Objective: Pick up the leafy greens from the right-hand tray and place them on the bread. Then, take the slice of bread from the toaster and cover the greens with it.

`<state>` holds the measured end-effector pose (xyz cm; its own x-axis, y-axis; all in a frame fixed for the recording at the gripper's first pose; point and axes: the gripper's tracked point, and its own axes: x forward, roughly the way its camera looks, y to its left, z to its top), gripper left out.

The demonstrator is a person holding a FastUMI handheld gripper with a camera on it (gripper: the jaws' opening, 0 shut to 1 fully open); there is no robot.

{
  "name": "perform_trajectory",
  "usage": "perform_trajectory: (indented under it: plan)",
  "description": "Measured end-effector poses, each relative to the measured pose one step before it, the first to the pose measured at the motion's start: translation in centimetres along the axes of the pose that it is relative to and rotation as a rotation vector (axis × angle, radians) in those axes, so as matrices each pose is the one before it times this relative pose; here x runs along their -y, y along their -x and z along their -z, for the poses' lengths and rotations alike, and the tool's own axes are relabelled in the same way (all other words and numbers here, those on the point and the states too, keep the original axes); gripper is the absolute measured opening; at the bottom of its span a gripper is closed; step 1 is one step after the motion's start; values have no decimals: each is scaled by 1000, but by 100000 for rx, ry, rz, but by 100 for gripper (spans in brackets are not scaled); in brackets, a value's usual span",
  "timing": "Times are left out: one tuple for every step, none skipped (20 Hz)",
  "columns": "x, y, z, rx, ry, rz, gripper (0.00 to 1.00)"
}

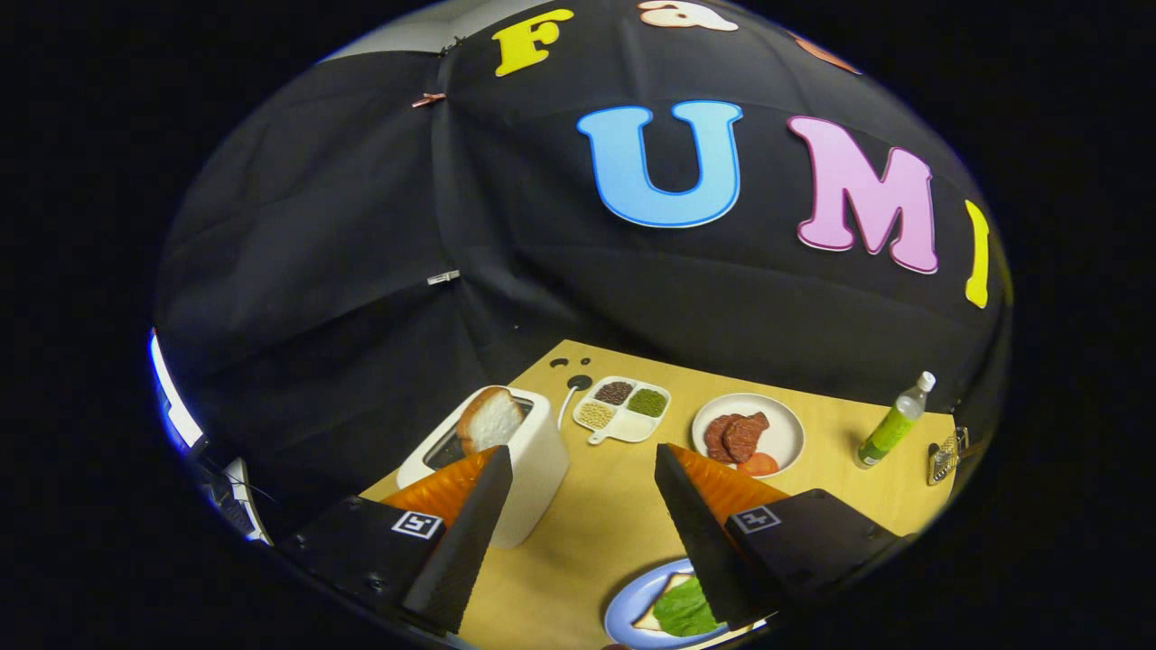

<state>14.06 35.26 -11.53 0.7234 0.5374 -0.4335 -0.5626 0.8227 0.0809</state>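
Desk (614,506) surface is tan wood; its far edge runs along the base of the black booth wall, and its left edge falls away just beside the toaster (506,465). Tool (582,465) hangs above the desk with its fingers spread wide and nothing between them; bare desk shows through the gap.

Open room: a broad bare strip of desk runs from between the fingers forward to the divided dish (623,411). More bare desk lies between the round plate (748,433) and the bottle (894,422).

Toaster is white and boxy, standing at the left side of the desk, partly behind the left finger (461,533). Bread slice (490,420) stands upright in the toaster slot, tilted slightly, with a brown crust and white crumb, its upper half clear of the slot.

Blue plate (632,607) lies below the right finger (700,533), near the close edge of the desk. On it rests a second slice (652,618), lying flat, with greens (684,609) on top. Greens are bright green, ruffled, and cover most of the visible slice; the right finger hides part of them.

Divided dish is white, with four compartments holding brown, green and pale grains. Round plate is white and holds brown meat pieces and a red-orange slice. Bottle is green with a white cap, standing upright, well apart from the plates. A small metal object sits at the right desk edge; its kind cannot be told.
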Motion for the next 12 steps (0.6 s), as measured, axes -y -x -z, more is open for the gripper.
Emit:
perform_trajectory:
  plan:
    - [-944, -912, -213, -287, 379, -1136, 99]
    - [-937, -902, -207, -431, 459, -1163, 99]
    - [-903, -918, -241, -586, 656, -1225, 99]
    - [-733, -1018, 9, -468, 814, -785, 99]
    - [-672, -973, -54, -374, 997, -777, 99]
    - [-670, -1123, 24, -385, 862, -772, 99]
    - [-610, -1007, 3, -262, 789, -780, 99]
    - [-823, -930, -16, -269, 785, -698, 99]
    - [-703, -943, 64, -609, 771, -460, 99]
    - [-647, -791, 39, -699, 754, -87, 99]
    - [-470, -941, 261, -1008, 821, 112, 99]
    - [-329, -865, 363, -1417, 666, 495, 99]
